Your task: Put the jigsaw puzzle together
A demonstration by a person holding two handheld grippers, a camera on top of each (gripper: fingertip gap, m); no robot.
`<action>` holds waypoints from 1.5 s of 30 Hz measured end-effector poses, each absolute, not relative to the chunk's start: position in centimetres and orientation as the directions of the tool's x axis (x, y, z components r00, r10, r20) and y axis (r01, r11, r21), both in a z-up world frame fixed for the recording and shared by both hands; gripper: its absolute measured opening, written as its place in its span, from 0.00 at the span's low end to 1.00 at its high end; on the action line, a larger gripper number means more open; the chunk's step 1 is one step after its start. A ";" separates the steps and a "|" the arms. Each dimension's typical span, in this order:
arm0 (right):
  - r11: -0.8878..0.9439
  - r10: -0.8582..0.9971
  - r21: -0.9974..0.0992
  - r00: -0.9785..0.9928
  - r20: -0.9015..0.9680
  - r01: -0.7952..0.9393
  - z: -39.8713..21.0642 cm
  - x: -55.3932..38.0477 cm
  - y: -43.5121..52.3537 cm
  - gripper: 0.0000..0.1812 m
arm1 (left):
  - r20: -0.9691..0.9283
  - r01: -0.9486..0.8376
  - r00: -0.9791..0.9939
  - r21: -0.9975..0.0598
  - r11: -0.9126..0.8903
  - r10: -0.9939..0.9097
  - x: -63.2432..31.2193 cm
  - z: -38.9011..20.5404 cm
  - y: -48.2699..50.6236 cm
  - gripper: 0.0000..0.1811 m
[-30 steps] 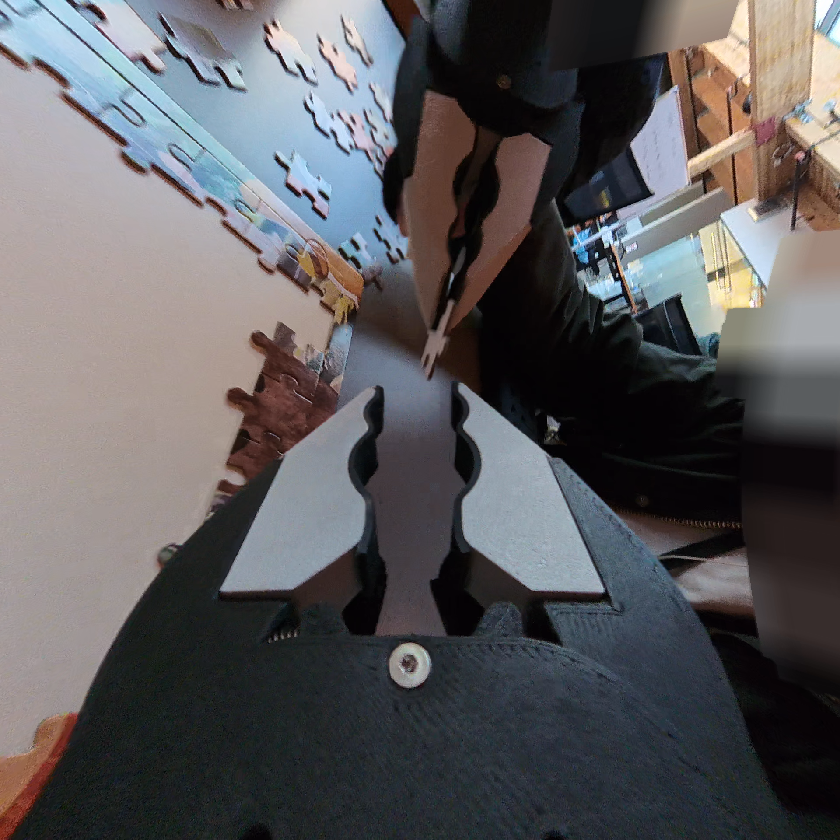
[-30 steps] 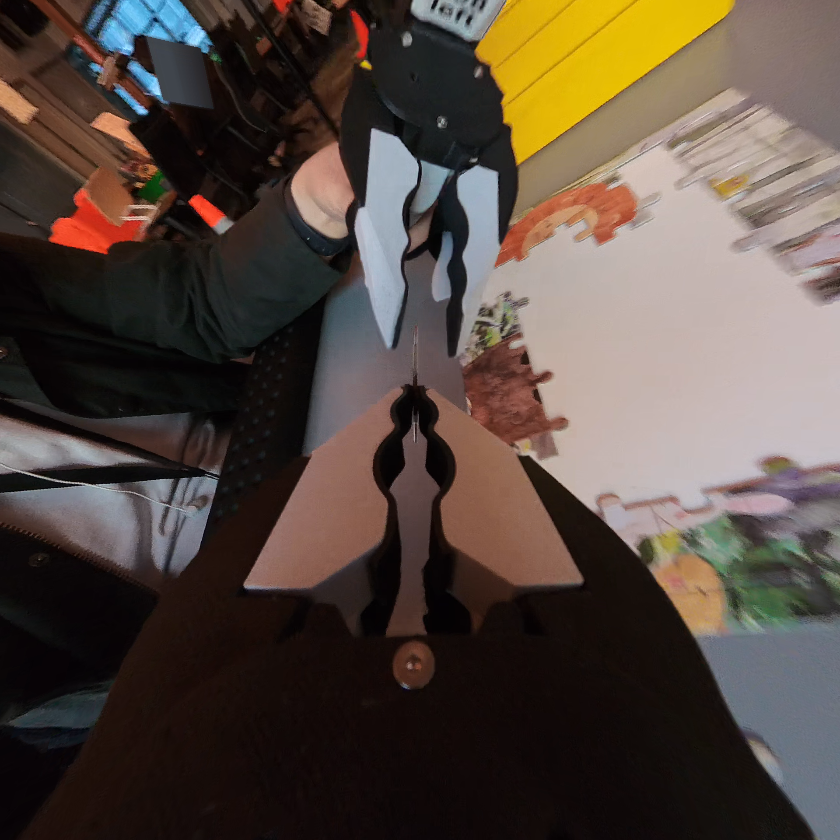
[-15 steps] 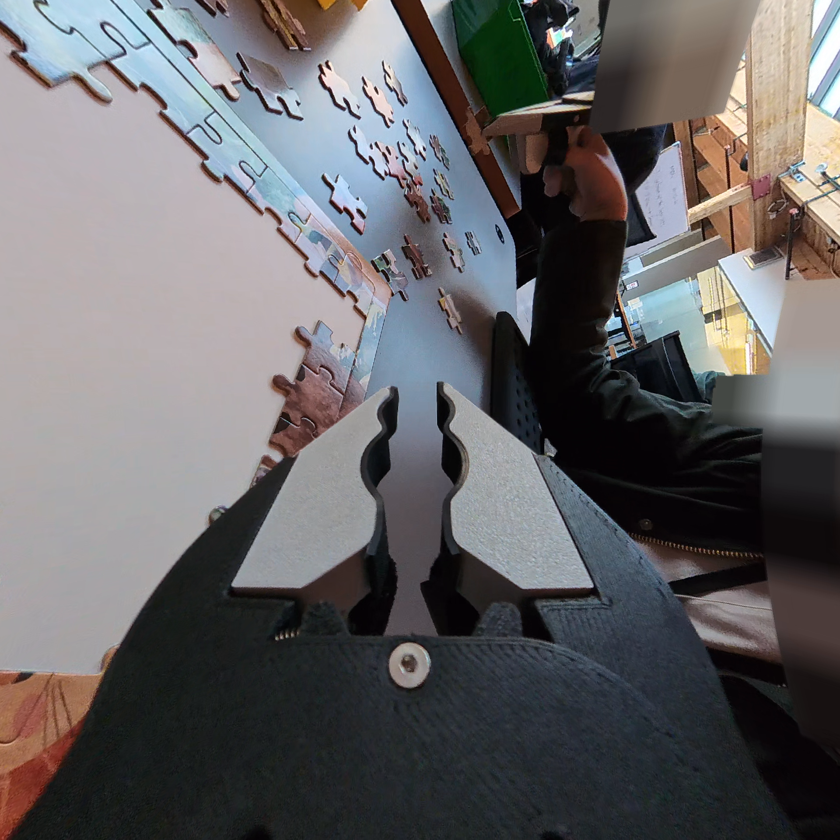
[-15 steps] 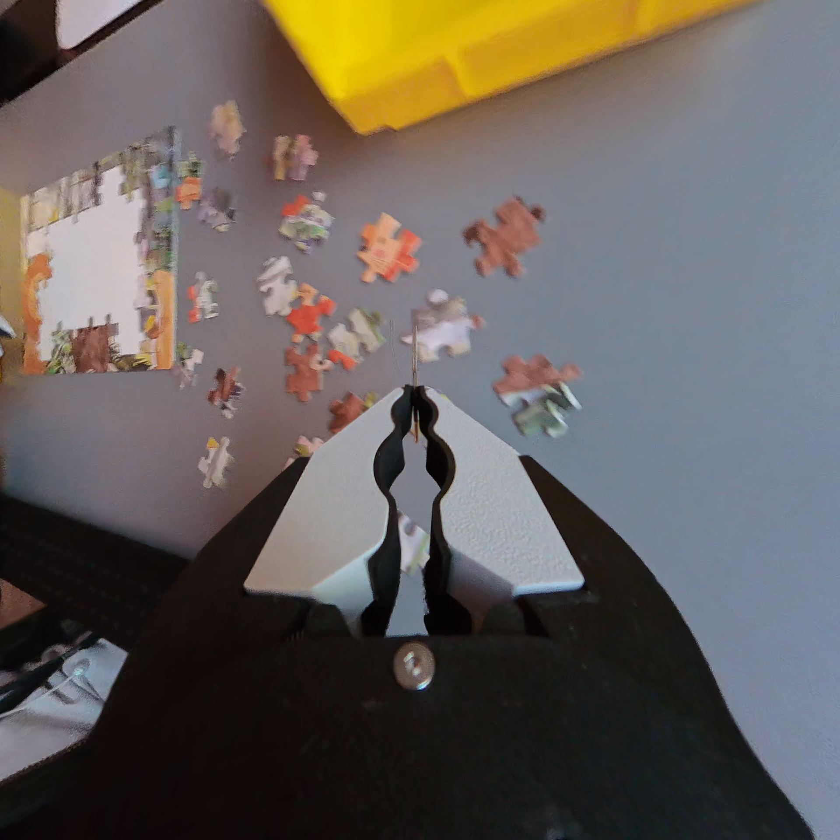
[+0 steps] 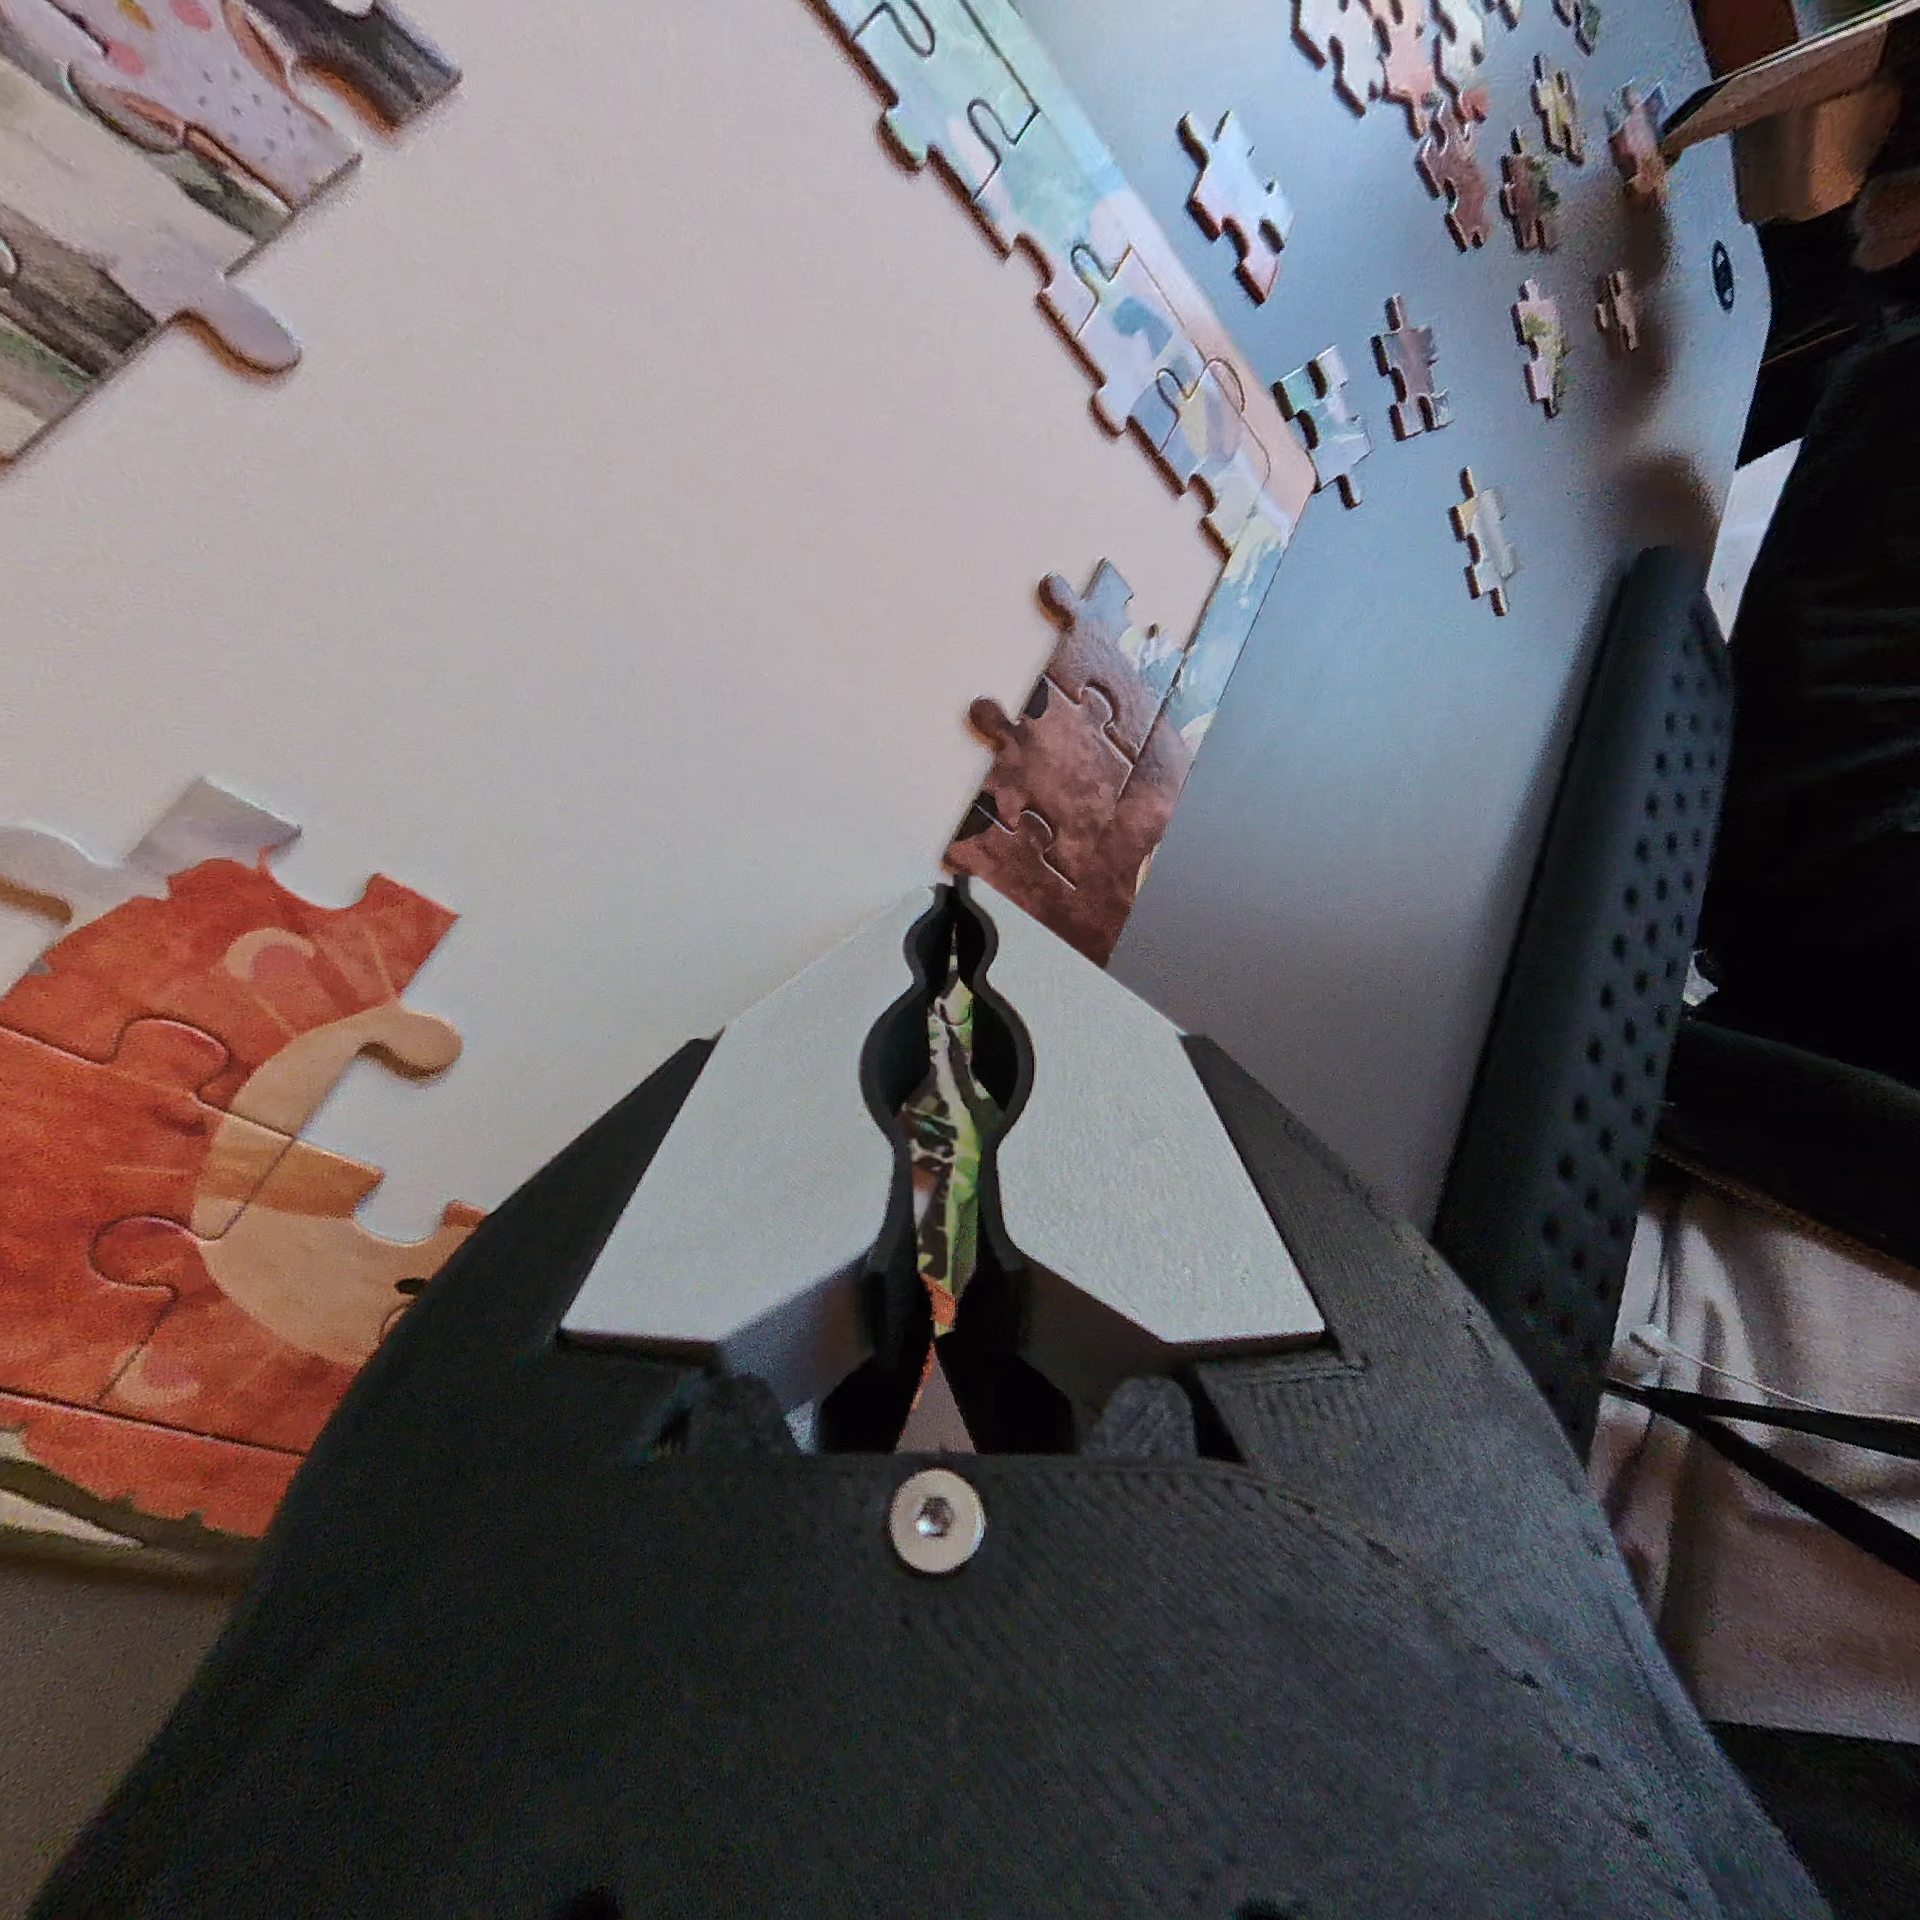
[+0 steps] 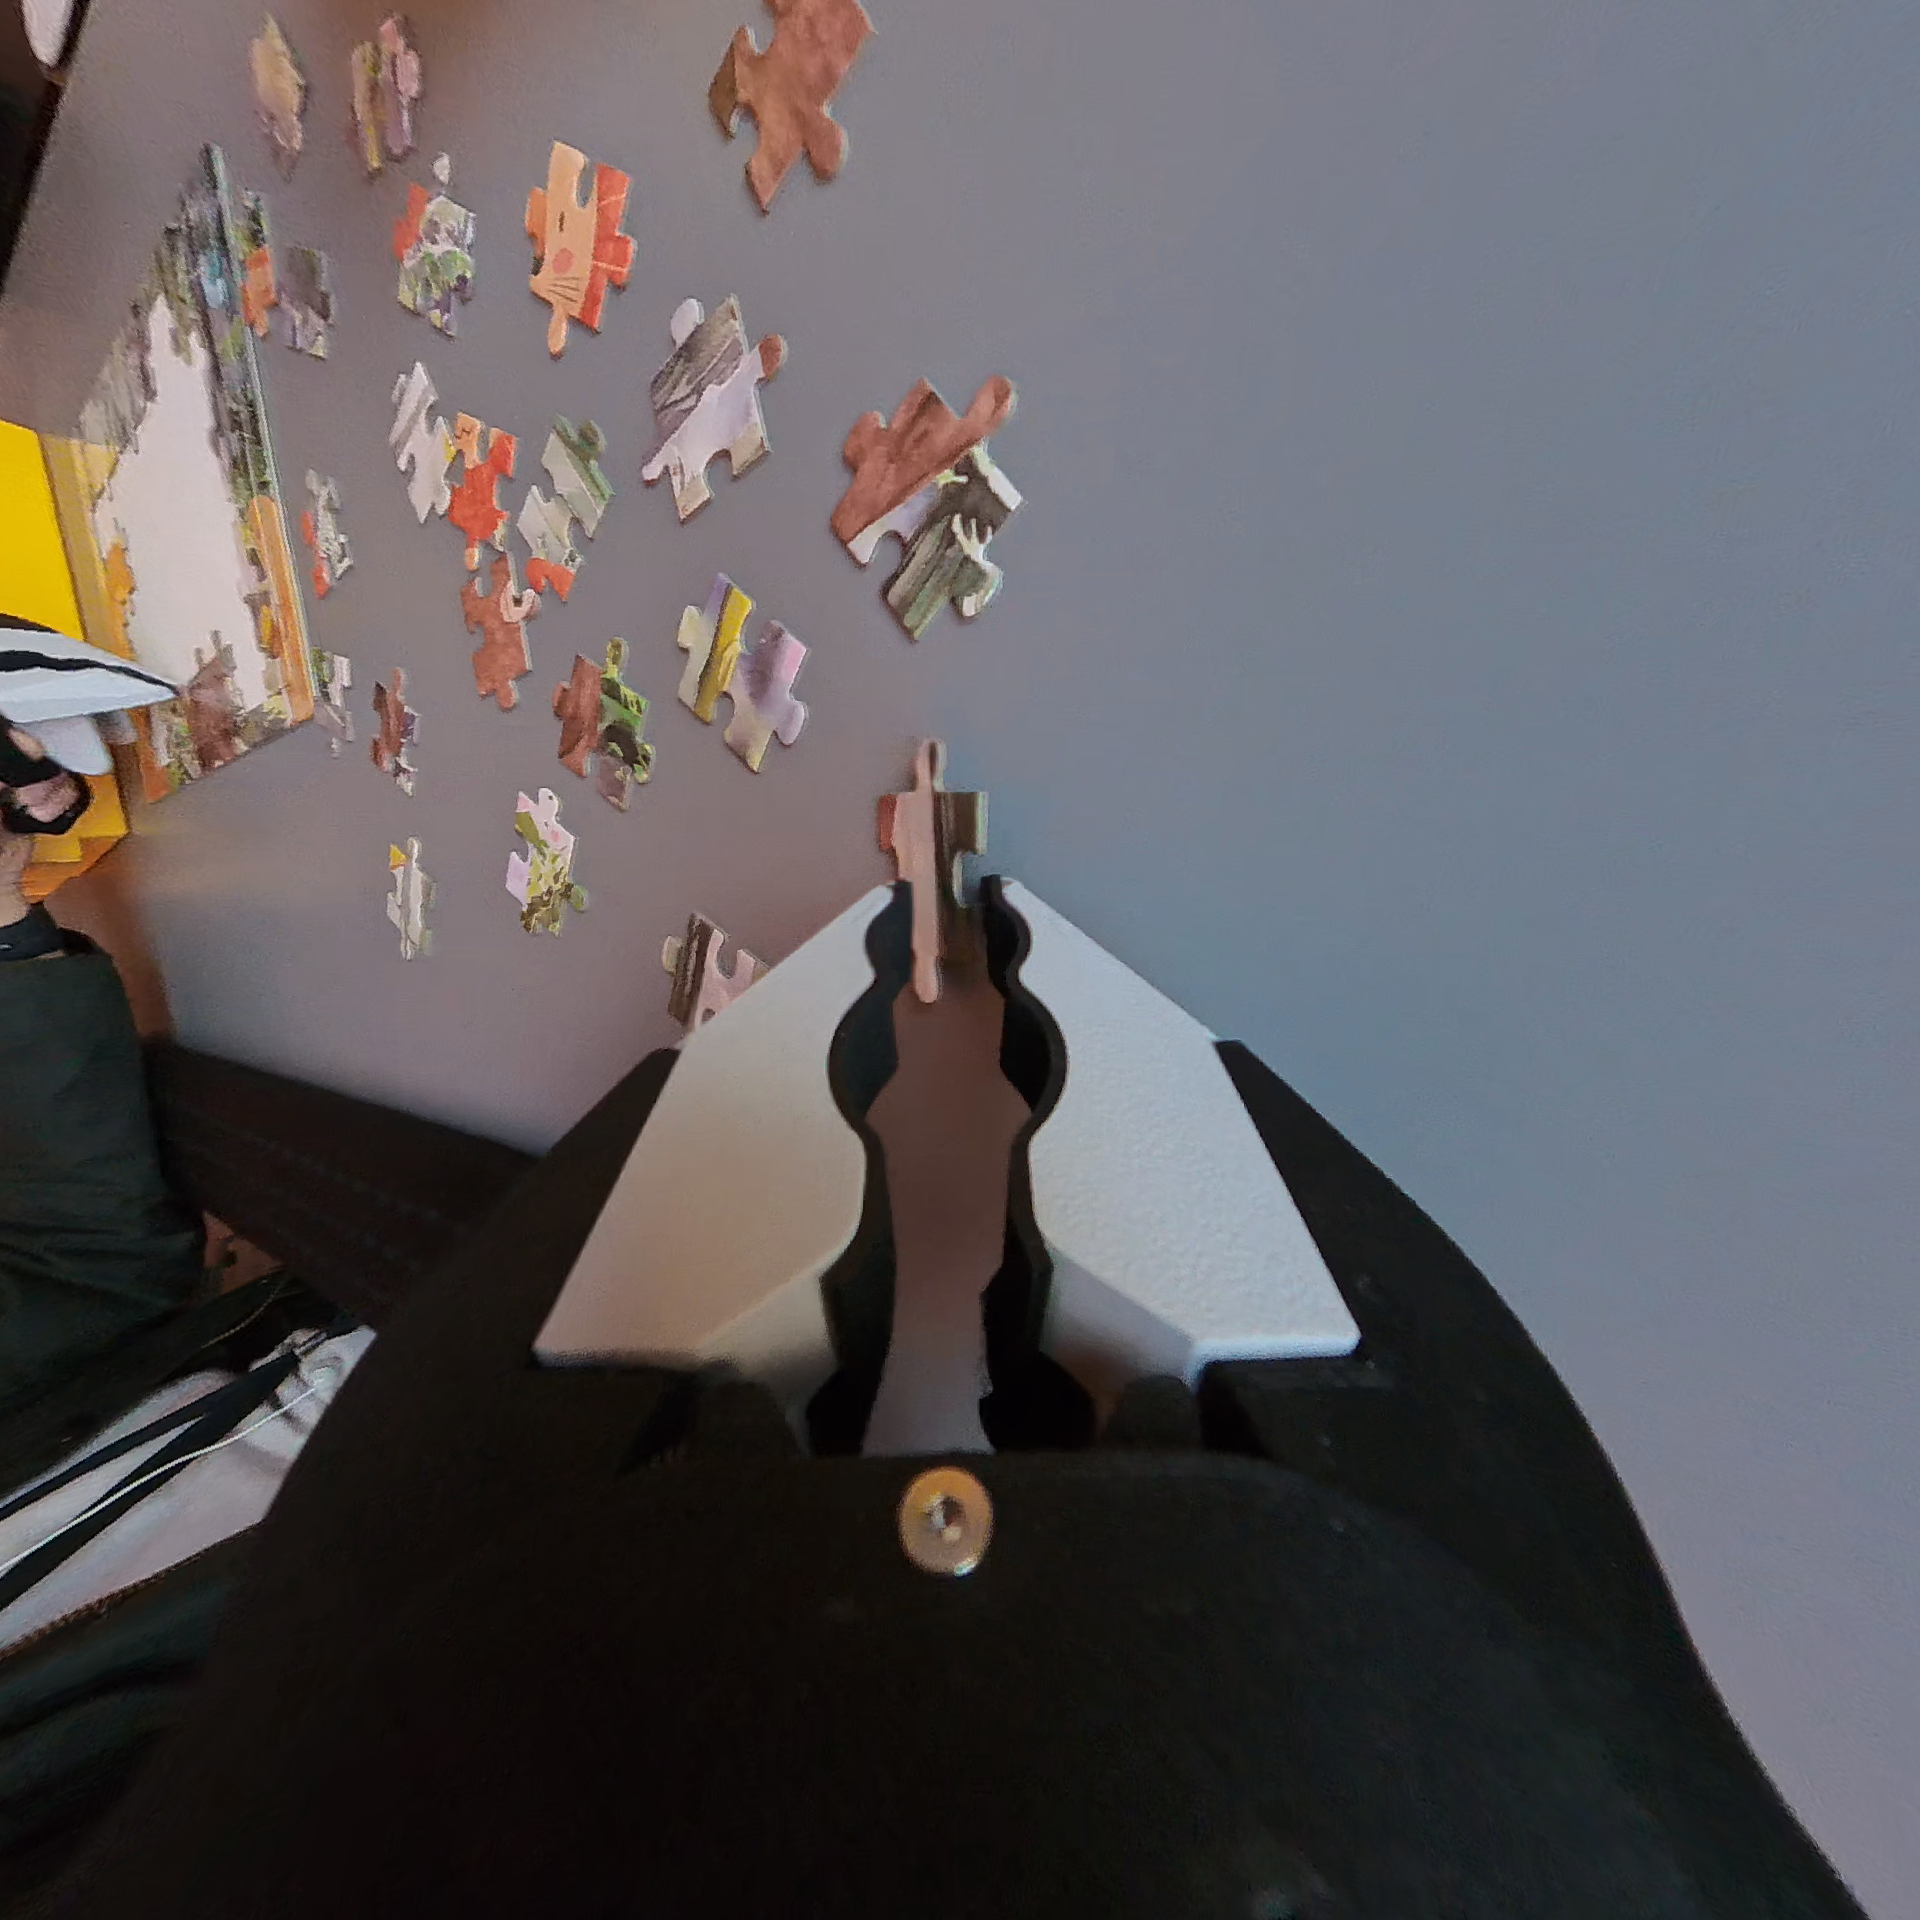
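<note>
My left claw (image 5: 951,896) is clenched, its two tips meeting just over the near rim of the jigsaw puzzle (image 5: 623,520), right beside the brown joined section (image 5: 1081,748) at the puzzle's edge. Through the narrow slot behind the tips I see a green and black patterned patch (image 5: 951,1143); I cannot tell whether it is a piece I am pinching or part of the picture lying below. The middle of the puzzle is bare white, with an orange joined section (image 5: 156,1143) at its left and a pale green border strip (image 5: 1091,260) running along its far side. Beyond that strip, loose pieces (image 5: 1413,364) lie scattered on the grey table (image 5: 1403,727), and a black perforated chair back (image 5: 1600,935) stands off to the right. My right claw (image 6: 945,888) is released, its tips parted, well apart from the puzzle and low over the table. A single puzzle piece (image 6: 925,831) stands on edge between those tips, its plain pinkish back toward me; it sits close to the left finger, with a dark gap between it and the right finger. Farther off lie many other loose pieces, among them an orange one (image 6: 577,244) and a brown one (image 6: 795,99), and beyond them, at the far left, sits the puzzle next to something yellow (image 6: 31,520).
</note>
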State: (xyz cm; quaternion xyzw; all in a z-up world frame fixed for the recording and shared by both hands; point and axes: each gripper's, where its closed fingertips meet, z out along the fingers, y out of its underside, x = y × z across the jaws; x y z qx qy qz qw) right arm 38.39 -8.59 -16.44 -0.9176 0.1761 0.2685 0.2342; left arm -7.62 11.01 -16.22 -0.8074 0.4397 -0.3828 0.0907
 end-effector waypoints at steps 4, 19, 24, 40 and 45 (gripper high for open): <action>-0.814 -0.249 -0.325 0.795 -0.554 -0.481 -15.8 38.7 -9.2 0.17 | 0.525 -0.648 0.322 -0.484 -0.587 -0.788 -7.5 -16.3 11.0 0.00; -0.282 0.363 -0.958 0.919 -0.153 -0.049 2.1 23.4 4.4 0.20 | 0.514 -0.634 0.384 -0.457 -0.624 -0.767 -8.4 -16.5 11.8 0.00; -0.407 0.480 -0.909 0.869 -0.125 0.094 -1.6 15.9 9.2 0.16 | 0.516 -0.625 0.402 -0.448 -0.639 -0.756 -8.8 -16.5 11.9 0.00; -0.234 0.607 -0.855 0.757 0.244 0.463 -9.0 6.9 11.1 0.15 | 0.363 0.162 0.321 -0.931 -0.327 -0.875 -19.5 11.5 11.9 0.08; -0.248 0.624 -0.853 0.749 0.222 0.460 -10.0 7.1 11.7 0.15 | 0.228 0.137 0.657 -0.973 -0.184 -0.719 -29.8 11.7 15.3 0.18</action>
